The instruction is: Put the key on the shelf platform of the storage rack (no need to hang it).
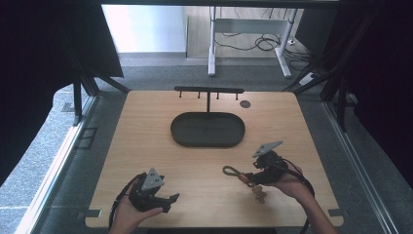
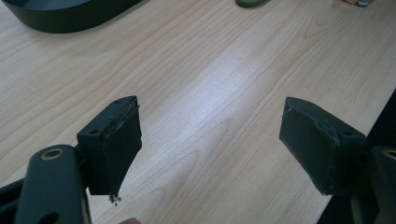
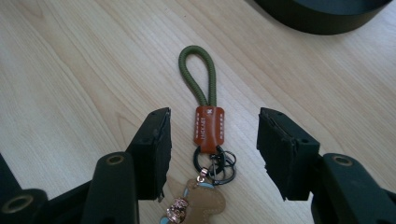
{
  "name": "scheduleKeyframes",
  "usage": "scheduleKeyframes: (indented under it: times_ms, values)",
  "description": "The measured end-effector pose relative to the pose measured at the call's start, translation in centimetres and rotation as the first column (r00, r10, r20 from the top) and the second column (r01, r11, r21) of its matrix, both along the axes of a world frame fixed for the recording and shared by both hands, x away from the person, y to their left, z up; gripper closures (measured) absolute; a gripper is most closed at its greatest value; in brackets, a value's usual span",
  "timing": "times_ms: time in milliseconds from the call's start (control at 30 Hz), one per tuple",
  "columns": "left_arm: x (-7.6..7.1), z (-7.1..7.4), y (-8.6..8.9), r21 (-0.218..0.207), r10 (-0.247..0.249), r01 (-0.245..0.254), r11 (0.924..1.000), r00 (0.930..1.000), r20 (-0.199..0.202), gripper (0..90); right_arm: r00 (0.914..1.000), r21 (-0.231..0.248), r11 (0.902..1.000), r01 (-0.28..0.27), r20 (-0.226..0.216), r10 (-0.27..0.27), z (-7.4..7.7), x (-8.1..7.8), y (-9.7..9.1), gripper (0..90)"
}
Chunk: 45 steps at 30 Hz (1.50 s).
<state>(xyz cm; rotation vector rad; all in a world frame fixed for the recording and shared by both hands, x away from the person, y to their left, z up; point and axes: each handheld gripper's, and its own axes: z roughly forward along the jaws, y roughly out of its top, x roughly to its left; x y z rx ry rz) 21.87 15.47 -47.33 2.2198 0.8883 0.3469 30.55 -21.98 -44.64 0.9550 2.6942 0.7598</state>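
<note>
straddling the keychain's brown leather tab (image 3: 208, 128) low in the frame, the right gripper (image 3: 213, 147) stands half open, nothing gripped yet, lifting still ahead.

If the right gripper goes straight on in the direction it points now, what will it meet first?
Most likely the keychain: its brown leather tab lies between the open jaws of the right gripper, with the green cord loop just ahead. Farther along, the dark oval tray sits a little to the side; depth is uncertain.

Black claw (image 3: 212, 149) bodies carry grey three-cornered plates and trailing black cables
</note>
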Motion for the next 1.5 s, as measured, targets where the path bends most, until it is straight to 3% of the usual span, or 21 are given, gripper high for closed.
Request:
scheduleKeyframes:
  times_ms: [433, 667, 1100, 1500]
  values:
    - [0.0, 0.1, 0.4, -0.008, 0.001, 0.000, 1.0000, 1.0000, 0.006, 21.3, 0.9976, -0.047, 0.9982, -0.037, -0.060, 0.034, -1.5, 0.5, 1.8, 48.3]
    - [0.0, 0.2, 0.3, -0.007, -0.001, 0.001, 1.0000, 1.0000, 0.008, 21.3, 0.9963, -0.073, 0.9968, -0.032, -0.082, 0.026, -2.7, 0.8, 2.5, 49.6]
    - [0.0, 0.1, 0.1, -0.006, -0.009, 0.009, 0.9999, 1.0000, 0.002, 21.3, 0.9925, -0.103, 0.9945, -0.020, -0.122, 0.007, -4.4, 1.6, 2.6, 52.0]
    - [0.0, 0.1, 0.1, -0.004, -0.010, 0.010, 0.9999, 0.9999, 0.002, 21.3, 0.9913, -0.130, 0.9915, -0.006, -0.131, -0.011, -5.3, 2.1, 2.4, 54.3]
